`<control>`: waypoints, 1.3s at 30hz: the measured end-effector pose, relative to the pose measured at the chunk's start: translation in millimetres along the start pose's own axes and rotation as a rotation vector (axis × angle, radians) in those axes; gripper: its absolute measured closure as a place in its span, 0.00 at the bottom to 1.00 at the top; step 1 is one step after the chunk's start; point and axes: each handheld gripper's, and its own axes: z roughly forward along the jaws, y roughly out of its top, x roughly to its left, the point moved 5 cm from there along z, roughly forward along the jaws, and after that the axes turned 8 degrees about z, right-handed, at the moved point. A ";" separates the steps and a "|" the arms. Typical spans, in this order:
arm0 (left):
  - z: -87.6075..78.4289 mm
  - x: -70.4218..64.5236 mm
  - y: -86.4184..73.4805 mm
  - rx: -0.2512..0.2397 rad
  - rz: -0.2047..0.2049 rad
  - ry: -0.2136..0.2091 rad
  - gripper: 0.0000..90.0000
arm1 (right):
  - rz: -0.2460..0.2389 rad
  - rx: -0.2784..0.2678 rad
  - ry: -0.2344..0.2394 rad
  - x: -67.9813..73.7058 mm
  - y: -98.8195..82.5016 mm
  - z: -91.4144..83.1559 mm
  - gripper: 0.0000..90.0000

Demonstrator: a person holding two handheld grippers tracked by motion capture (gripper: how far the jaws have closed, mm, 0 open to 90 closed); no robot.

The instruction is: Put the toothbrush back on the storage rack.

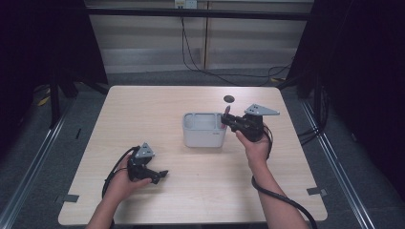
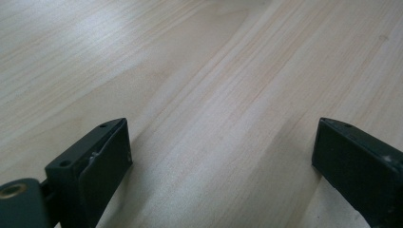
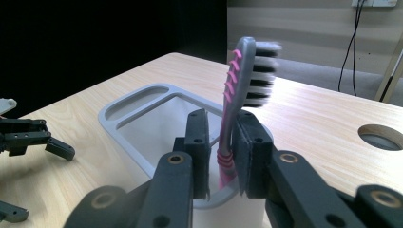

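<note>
Grey holder [image 3: 138,102] sits mid-table [image 1: 157,109], w/ pink-handled toothbrush [image 3: 234,95] upright in its round slot at the rim, bristles up; right gripper [image 3: 223,152] jaws flank the handle, slightly apart w/ a thin gap; left gripper [image 2: 221,156] wide apart over bare wood.

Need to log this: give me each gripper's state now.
Left gripper: open, empty, above the table.
Right gripper: jaws around the toothbrush in the holder, slightly apart; grip loosened.
</note>
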 end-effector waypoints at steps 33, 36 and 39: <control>0.0 0.0 0.0 0.001 0.001 0.000 0.06 | 0.050 0.013 -0.037 -9.1 3.5 -6.1 0.32; 0.0 0.0 0.0 0.000 0.000 0.000 0.06 | 0.063 0.013 -0.040 -11.3 4.0 -7.8 0.27; -0.2 0.0 -0.1 0.002 0.000 0.000 0.06 | 0.066 0.017 -0.041 -13.3 3.8 -9.1 0.24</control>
